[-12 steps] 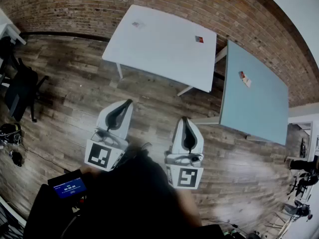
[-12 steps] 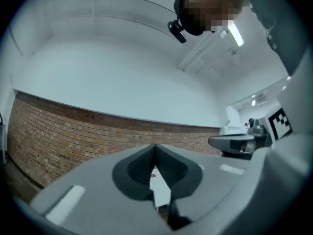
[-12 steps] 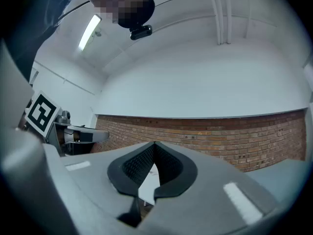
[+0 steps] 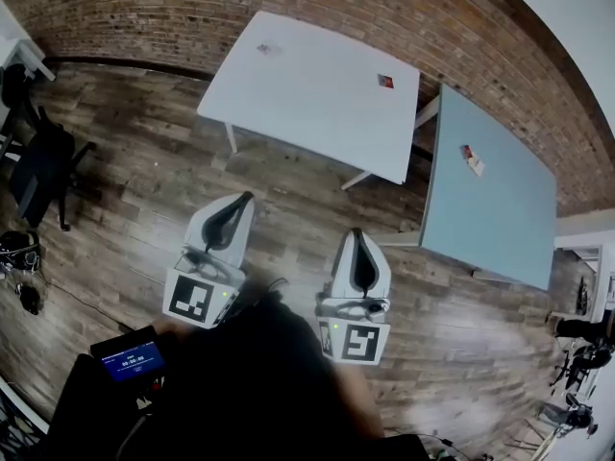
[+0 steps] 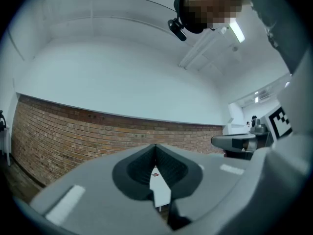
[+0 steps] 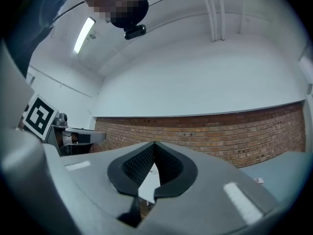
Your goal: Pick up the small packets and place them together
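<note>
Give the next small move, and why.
Probably step toward the white table, opening the jaws. The left gripper and right gripper are shut and empty over the floor, short of the red packet and pale packet on that table and the third packet on the blue table.

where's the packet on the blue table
Head view, right side: the packet lies near the blue table's far left edge, beside the white table's corner and ahead of the right gripper.

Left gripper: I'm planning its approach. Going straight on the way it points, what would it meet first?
Probably the white table, near edge; the left gripper, shut and empty, aims at it across wooden floor; depth is unclear.
</note>
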Tool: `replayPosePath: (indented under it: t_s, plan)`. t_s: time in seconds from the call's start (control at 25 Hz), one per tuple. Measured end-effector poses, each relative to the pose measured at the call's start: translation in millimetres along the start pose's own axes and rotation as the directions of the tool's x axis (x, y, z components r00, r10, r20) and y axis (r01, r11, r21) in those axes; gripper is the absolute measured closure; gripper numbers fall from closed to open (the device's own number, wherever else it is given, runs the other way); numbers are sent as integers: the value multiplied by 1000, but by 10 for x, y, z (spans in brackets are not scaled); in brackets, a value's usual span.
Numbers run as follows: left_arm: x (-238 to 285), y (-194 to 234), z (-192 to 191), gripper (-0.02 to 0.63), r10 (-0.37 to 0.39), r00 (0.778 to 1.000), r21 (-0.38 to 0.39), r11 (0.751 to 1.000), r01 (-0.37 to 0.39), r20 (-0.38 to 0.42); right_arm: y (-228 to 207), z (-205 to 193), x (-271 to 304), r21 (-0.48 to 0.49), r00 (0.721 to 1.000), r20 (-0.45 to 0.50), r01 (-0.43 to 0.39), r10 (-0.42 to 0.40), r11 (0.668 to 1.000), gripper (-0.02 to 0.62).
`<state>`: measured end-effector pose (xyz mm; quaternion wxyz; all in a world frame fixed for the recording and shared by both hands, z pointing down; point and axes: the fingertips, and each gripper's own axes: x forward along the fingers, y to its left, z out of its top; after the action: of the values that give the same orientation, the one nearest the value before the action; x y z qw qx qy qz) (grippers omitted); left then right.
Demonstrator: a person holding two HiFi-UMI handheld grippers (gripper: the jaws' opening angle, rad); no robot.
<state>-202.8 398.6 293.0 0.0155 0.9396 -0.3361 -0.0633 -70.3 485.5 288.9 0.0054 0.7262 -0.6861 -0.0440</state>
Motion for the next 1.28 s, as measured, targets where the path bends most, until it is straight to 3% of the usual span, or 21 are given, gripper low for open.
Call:
replayPosePath:
  t_s: [0.36,0.52,0.8,0.96,1.28]
  plan:
    - [102,-224,-48,606,-4,1000,-2,1000,4,1,-265,-28,-74,11,999,37,-5,4,1000,592]
    - [131,-382,-110,606,17,1000,41,999,-16,-4,-482,-51,-199,3,998,60,-1,1,1000,592]
    - [105,-505,-146,606,38,999,41,998,-37,-24,-647,-193,-248,17,1000,17,-17,16,1000,592]
    - [84,-442,-117,606,33,999,94,995,-29,-35,-616,-316,-220,47,1000,0,-23,23,999,594]
    - [423,-179,-278,606,42,998,76,996,-38,-45,-596,-321,81,41,1000,9,-22,22,999,594]
